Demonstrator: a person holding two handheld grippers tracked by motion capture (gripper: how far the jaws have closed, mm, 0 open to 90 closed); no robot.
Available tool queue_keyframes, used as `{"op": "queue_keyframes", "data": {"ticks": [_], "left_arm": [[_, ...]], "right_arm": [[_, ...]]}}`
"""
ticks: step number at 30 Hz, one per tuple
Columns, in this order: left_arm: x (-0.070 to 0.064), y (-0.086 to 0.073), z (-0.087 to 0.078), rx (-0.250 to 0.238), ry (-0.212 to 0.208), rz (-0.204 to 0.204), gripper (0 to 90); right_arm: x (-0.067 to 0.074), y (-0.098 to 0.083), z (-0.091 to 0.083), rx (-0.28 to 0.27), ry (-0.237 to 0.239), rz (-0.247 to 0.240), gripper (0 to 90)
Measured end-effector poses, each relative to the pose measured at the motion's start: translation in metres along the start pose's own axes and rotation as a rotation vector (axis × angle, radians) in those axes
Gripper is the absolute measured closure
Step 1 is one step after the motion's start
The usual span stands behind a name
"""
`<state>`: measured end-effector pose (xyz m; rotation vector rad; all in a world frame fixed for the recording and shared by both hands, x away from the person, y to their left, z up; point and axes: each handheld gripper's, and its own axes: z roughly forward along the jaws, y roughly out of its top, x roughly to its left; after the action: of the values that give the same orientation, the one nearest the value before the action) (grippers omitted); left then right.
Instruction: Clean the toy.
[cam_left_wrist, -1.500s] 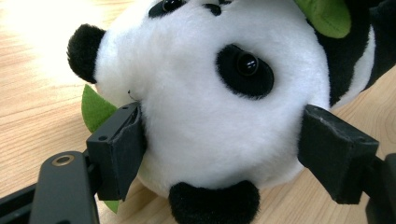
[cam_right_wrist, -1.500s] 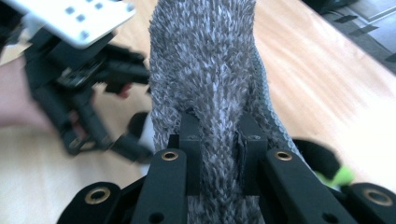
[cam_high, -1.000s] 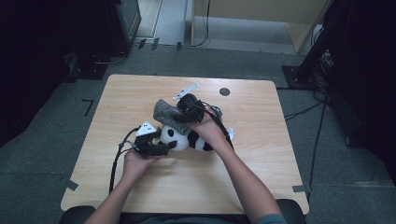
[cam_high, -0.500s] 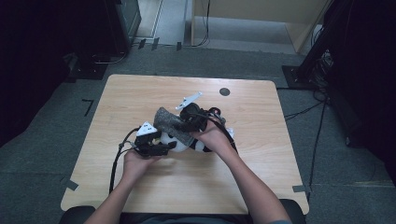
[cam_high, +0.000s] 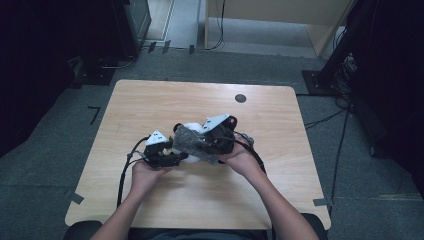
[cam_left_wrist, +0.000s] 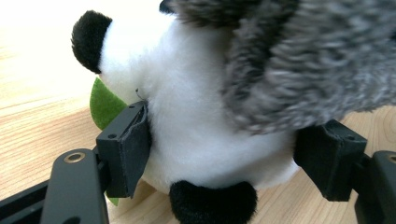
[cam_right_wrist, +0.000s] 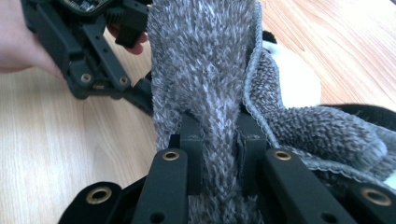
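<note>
Currently the grey fuzzy knitted cloth (cam_right_wrist: 205, 84) drapes over the white-and-black plush panda (cam_left_wrist: 196, 116) at mid-table, pinched tight in my right gripper (cam_right_wrist: 218, 158). My left gripper (cam_left_wrist: 224, 154) has just been closing, its pads squeezing the panda's body on the light wooden table (cam_high: 150, 100).

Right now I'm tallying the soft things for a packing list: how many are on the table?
2: a panda plush at the table's middle, and a grey fuzzy cloth draped over it. Anything beneath them would be hidden.

Left tool (cam_high: 176, 157) is level, aimed to the view's right, jaws spread and just closing further. Right tool (cam_high: 200, 145) faces it, jaws pinched nearly together. Both forearms enter from below.
</note>
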<state>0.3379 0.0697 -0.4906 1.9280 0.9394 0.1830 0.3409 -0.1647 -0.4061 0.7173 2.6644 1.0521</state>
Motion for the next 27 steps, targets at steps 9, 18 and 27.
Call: {"op": "queue_keyframes", "data": {"ticks": [9,18,27], "left_arm": [[0.001,0.0,0.0,0.0,-0.008,-0.017,26.0],[0.003,0.001,0.0,0.0,-0.015,-0.012,30.8],[0.002,0.001,0.0,0.004,-0.012,-0.003,33.6]], "right_arm": [[-0.003,-0.015,-0.019,-0.031,-0.009,0.011,78.3],[-0.015,-0.021,-0.034,-0.044,-0.043,0.039,78.3],[-0.028,-0.029,-0.048,-0.055,-0.098,0.083,78.0]]}}
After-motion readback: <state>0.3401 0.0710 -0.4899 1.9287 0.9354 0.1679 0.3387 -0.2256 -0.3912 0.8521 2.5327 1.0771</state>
